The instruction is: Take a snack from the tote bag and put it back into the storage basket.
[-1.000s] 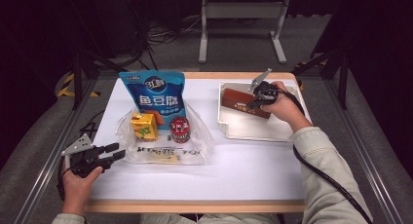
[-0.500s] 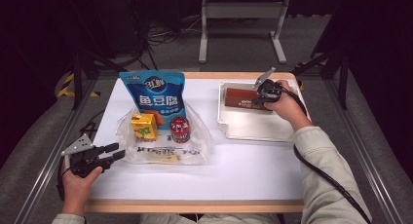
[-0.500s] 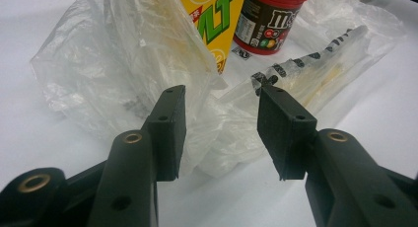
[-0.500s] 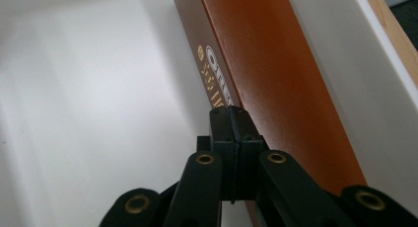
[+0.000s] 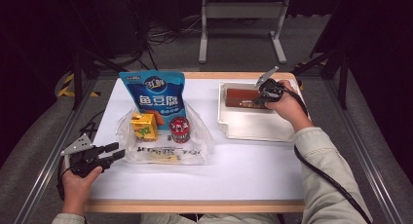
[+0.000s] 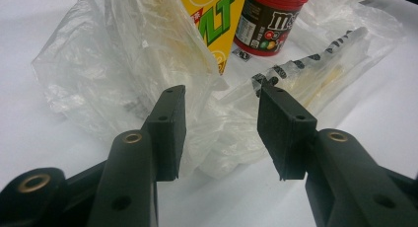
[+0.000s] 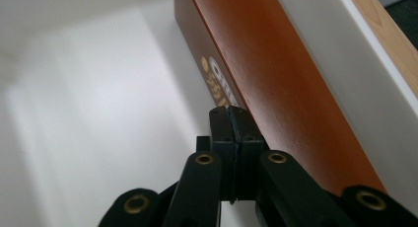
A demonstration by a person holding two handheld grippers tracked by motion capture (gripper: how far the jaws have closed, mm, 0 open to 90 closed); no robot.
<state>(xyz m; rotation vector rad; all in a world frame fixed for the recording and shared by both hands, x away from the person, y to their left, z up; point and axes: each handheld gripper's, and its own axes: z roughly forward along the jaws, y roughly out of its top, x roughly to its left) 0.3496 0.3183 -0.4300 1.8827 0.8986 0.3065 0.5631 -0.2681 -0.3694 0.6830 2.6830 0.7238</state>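
A long brown box [image 5: 239, 97] [image 7: 276, 74] lies along the far wall of a white tray [image 5: 253, 129] [image 7: 74, 89] at the right. My right gripper [image 5: 257, 101] [image 7: 230, 111] is shut with its jaws pressed together and nothing between them, its tips right beside the box's near side. At the front left my left gripper [image 5: 115, 151] [image 6: 222, 96] stands open, low on the table, facing the crumpled edge of a clear plastic bag [image 5: 195, 146] [image 6: 98, 74]. The bag's plastic lies just beyond the pads, and they do not press on it.
On the clear bag stand a yellow drink carton [image 5: 143, 126] [image 6: 217, 19] and a red candy can [image 5: 180, 129] [image 6: 268, 22], with a tall blue snack pouch [image 5: 153, 95] behind them. The white tabletop [image 5: 243, 175] has a wooden front edge.
My right gripper has shifted a little to the right along the brown box. The left gripper and the things on the bag have not moved.
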